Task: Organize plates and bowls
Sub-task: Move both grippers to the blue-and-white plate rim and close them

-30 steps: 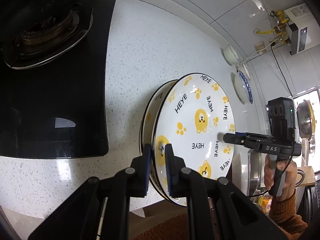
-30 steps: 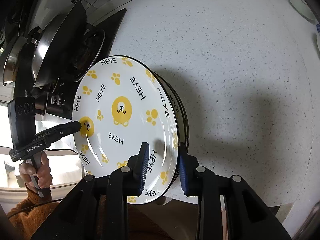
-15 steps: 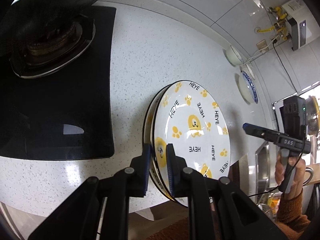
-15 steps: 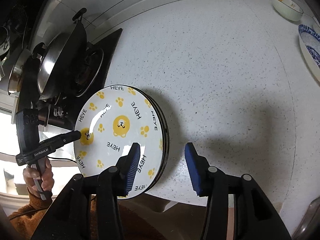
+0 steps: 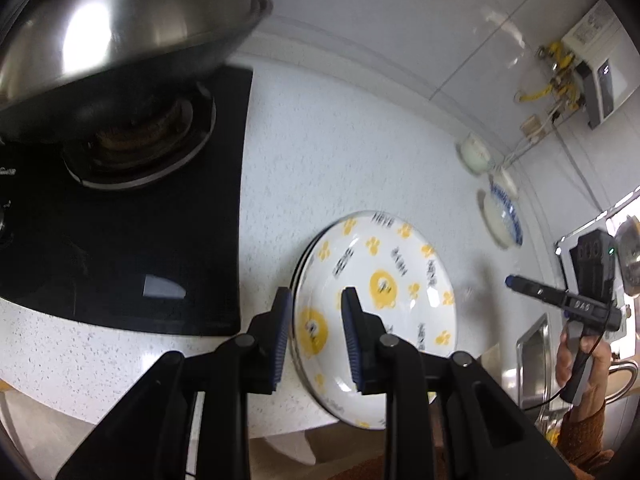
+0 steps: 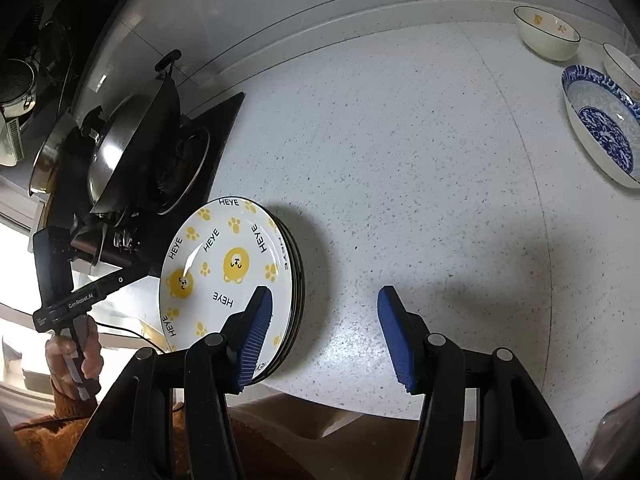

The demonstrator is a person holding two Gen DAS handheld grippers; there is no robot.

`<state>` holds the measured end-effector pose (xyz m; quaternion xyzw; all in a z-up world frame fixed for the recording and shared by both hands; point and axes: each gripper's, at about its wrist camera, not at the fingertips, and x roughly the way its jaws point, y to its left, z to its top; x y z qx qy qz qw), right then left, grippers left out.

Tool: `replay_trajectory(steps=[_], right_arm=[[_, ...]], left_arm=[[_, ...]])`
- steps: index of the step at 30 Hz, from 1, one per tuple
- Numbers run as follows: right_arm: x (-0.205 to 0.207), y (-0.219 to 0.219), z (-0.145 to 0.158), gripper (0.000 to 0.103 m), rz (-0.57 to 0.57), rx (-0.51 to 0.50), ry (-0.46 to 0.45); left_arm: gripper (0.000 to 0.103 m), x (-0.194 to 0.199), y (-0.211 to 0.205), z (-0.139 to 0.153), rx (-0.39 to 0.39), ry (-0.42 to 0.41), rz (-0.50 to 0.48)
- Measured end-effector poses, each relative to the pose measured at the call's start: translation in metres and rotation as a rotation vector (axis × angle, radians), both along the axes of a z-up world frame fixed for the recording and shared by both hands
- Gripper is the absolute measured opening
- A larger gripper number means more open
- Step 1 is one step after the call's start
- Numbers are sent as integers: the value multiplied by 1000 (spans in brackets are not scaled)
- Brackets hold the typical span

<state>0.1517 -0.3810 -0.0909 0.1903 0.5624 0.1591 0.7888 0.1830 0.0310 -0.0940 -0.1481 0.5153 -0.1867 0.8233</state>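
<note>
So the stack of white round plates with yellow bear faces, paw prints and "HEYE" lettering (image 6: 236, 276) sits flat on the speckled white stone countertop (image 6: 400, 160), close to its front edge and just beside the black glass gas hob (image 5: 120, 272).

The left gripper (image 5: 314, 336) has its blue-padded jaws a narrow way apart, and they've just been opening. The near rim of the stack shows in the gap between them, but the pads look clear of it, so nothing's clamped.

The right gripper (image 6: 324, 336) is a good bit wider, jaws also just been opening, only bare counter between them. Its left pad overlaps the stack's edge in the right wrist view, no grip though.

Off at the far right end of the counter: a blue-and-white patterned shallow dish (image 6: 604, 124) and a small white bowl with yellow marks inside (image 6: 546, 32), with another white bowl's rim (image 6: 620, 66) between them. A steel-lidded black wok (image 5: 116, 40) sits on the burner.
</note>
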Motion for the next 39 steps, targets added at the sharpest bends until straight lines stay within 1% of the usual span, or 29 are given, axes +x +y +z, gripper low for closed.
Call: replay_trajectory(steps=[1,3,4,5,6,7,8,9,10,11,14,19,22,23,27,29,31,33,37,39], right_arm=[[0,-4,3,50,-8,-7,-13],[-1,-14,11,50,-24,-21,-47],[-2,-19,15,52,-33,-25,-64],[-4,-25,19,54,-43,-27,-80],[-5,-32,24,56,-54,-28,-100],[-6,-41,29,58,-68,-31,-122],[-7,-49,33,60,-81,-34,-138],[-8,-58,36,63,-95,-36,-151],[-10,-69,38,65,-114,-36,-164],[-9,-79,40,65,-133,-36,-173],[-10,-116,44,66,-187,-57,-191],[-4,-184,45,70,-259,-130,-200],[7,-226,36,71,-289,-157,-176],[12,-243,31,71,-300,-164,-162],[38,-292,9,72,-307,-160,-106],[56,-309,-7,72,-273,-140,-56],[72,-317,-22,72,-244,-131,-16],[89,-328,-40,72,-218,-79,31],[110,-338,-65,72,-176,-40,67],[117,-340,-73,72,-154,-40,78]], left_arm=[[25,-3,0,9,-27,-47,12],[26,-16,-3,39,-98,-199,33],[31,-21,-6,50,-113,-258,31],[56,-28,-11,62,-119,-328,21],[84,-34,-19,72,-121,-392,4],[92,-38,-27,78,-128,-427,-18],[96,-39,-36,81,-135,-431,-42],[96,-37,-49,80,-149,-400,-75],[96,-34,-62,76,-167,-357,-104],[96,-30,-77,71,-175,-304,-122],[96,-20,-115,54,-191,-200,-159],[96,4,-196,32,-166,-90,-215],[96,19,-247,17,-159,-24,-242],[96,27,-267,7,-158,11,-245],[96,55,-328,-22,-166,122,-215],[95,70,-357,-35,-166,172,-184],[95,83,-381,-43,-161,192,-161],[95,97,-404,-53,-158,221,-140],[93,129,-447,-82,-119,274,-87],[89,142,-465,-95,-103,294,-81]])
